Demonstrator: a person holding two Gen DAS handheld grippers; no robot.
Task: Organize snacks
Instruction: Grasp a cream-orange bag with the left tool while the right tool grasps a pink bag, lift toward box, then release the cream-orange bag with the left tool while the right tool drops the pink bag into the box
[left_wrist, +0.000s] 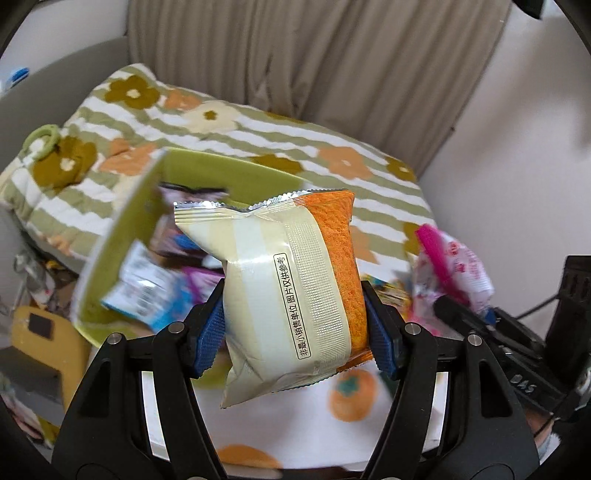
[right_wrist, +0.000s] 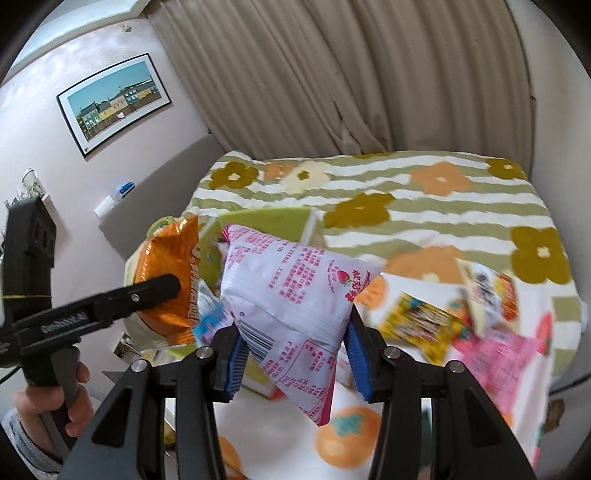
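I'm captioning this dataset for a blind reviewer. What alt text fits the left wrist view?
The left gripper clamps a cream and orange snack packet in the air. Behind it a green box holds other snacks, on a bed with a floral striped quilt.

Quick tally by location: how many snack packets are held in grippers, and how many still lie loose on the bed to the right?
Held in grippers: 2, the cream-and-orange packet and the white-and-pink packet.
Loose on the bed: 3, the yellow packet, pink packet, cream packet.
Total: 5
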